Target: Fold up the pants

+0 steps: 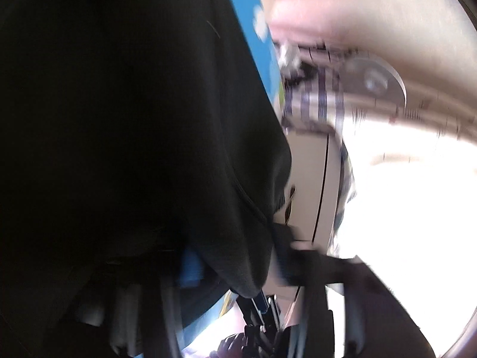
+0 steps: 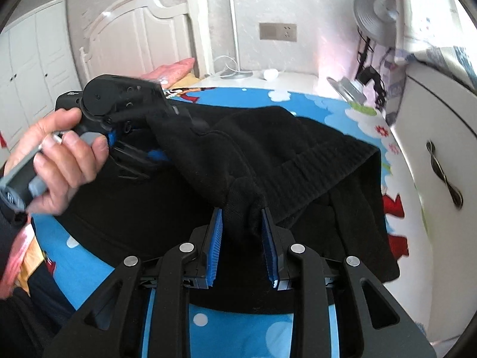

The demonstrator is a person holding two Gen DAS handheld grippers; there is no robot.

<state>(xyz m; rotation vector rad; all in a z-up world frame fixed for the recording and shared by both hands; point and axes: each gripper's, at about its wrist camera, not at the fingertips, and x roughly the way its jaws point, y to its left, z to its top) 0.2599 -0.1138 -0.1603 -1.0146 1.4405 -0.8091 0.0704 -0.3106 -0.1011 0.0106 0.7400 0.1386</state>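
Black pants (image 2: 268, 161) lie bunched on a blue cartoon bed sheet (image 2: 322, 104). My right gripper (image 2: 242, 217) has its blue pads on either side of a gathered fold of the pants, near the ribbed waistband, and is shut on it. My left gripper (image 2: 155, 152), held by a hand at the left, is shut on another part of the pants and lifts it. In the left wrist view black cloth (image 1: 119, 119) drapes over the lens and hides the fingers; only a bit of blue pad (image 1: 190, 265) shows. That view is blurred.
A white dresser (image 2: 441, 155) with a metal handle stands right of the bed. A white headboard (image 2: 143, 35) and a pink pillow (image 2: 176, 70) are at the back left. A fan (image 2: 375, 9) stands at the back right. A white wardrobe (image 2: 26, 68) is far left.
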